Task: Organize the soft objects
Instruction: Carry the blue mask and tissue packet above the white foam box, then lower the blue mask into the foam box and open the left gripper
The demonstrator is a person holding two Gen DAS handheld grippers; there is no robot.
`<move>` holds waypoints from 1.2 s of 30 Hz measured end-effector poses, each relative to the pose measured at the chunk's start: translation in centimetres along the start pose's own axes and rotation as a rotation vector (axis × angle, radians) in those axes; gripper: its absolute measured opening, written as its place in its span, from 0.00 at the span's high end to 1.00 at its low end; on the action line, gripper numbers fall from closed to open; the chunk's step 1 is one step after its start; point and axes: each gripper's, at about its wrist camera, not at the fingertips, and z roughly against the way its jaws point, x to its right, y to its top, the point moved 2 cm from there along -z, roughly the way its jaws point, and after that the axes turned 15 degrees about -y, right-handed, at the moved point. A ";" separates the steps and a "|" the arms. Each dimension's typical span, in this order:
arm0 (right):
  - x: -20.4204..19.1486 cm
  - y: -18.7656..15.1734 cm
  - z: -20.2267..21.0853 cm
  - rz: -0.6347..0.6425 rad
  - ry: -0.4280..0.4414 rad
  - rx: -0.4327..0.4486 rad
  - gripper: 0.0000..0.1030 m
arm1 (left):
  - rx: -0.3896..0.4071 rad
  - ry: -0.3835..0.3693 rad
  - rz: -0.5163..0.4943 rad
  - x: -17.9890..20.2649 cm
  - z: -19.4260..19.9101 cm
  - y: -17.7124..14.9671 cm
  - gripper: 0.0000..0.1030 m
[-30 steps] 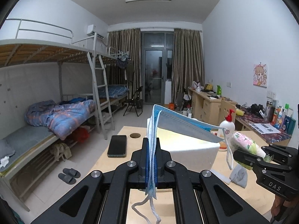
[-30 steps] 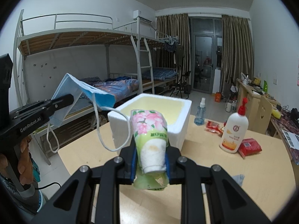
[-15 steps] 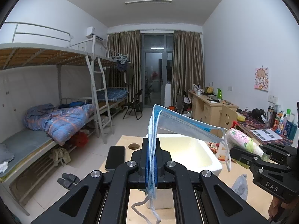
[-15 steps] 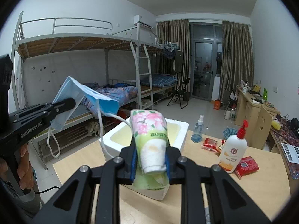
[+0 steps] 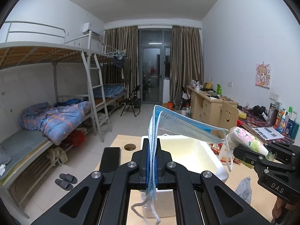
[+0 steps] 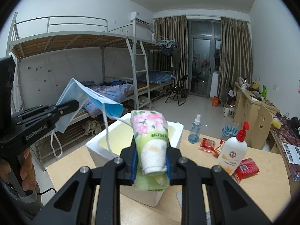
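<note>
Left tongs (image 5: 151, 161): closed flat on a blue face mask (image 5: 180, 125), held in the air above the left part of the tabletop (image 6: 262, 183).
Face mask: pleated, blue outside and paler inside, folded over the tong tips; one half droops to the right over the foam box (image 5: 189, 150); white ear loops dangle below it.
Foam box: white walls, pale yellow inside, open top, standing on the tabletop toward its left edge, under both held things.
Right tongs (image 6: 151, 158): closed on a tissue pack (image 6: 150, 131), held above the near wall of the foam box.
Tissue pack: soft green wrapper printed with pink flowers, squeezed at the middle, white tissue showing at its near end, tilted upward.
Right side of tabletop: spray bottle (image 6: 195, 129), red snack packets (image 6: 207, 144), white pump bottle (image 6: 233, 151).
</note>
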 end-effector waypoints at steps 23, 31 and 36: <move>2.1 0.7 -3.1 -0.034 -0.039 -0.030 0.73 | -0.086 -0.061 0.001 -0.1 -10.3 1.7 0.96; 2.2 0.6 -3.5 -0.034 -0.041 -0.046 0.73 | -0.149 -0.084 0.013 -0.4 -12.5 1.0 0.96; 2.2 0.8 -3.5 -0.036 -0.044 -0.050 0.73 | -0.215 -0.096 0.025 -0.7 -14.3 0.2 0.96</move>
